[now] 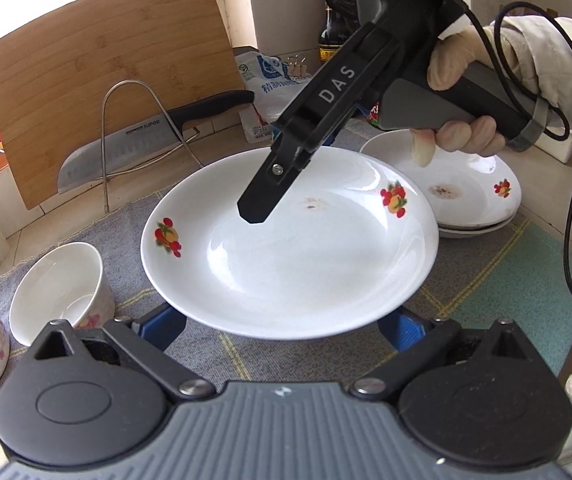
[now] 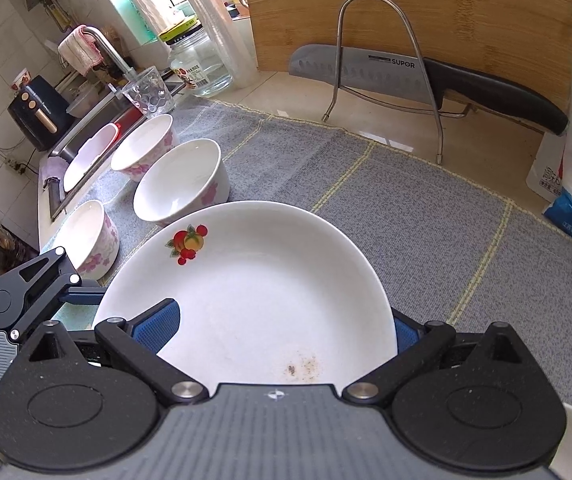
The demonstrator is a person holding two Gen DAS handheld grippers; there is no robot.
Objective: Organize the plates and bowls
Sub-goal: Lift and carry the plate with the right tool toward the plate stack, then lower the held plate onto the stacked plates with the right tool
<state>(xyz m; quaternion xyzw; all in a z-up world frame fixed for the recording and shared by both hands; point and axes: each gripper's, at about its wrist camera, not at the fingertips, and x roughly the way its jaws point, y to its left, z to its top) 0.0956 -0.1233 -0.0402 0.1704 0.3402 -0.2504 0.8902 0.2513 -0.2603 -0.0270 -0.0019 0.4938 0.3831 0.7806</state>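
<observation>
Plate (image 1: 294,248), white with 2 fruit decals and a small brown smear, is held off the grey cloth (image 1: 486,280) that covers the desk — both tools are on it. The right gripper (image 2: 282,326) has its blue fingers (image 2: 158,326) clamped on the near rim, 1 pad lying on the plate's upper face and the other at the rim's far edge. In the left wrist view the left gripper (image 1: 282,326) has its blue fingers (image 1: 166,322) spread wide beneath the plate's rim; whether they touch the underside is hard to tell. A gloved hand (image 1: 470,92) grips the right tool's handle above the plate. Behind it on the cloth sits a stack of matching plates (image 1: 474,192), the top one also smeared. To the left stand white bowls with pink flowers (image 2: 182,184), near the sink. Further back a knife (image 2: 406,76) rests in a wire rack (image 2: 386,60) against an upright bamboo cutting board (image 2: 426,4).
</observation>
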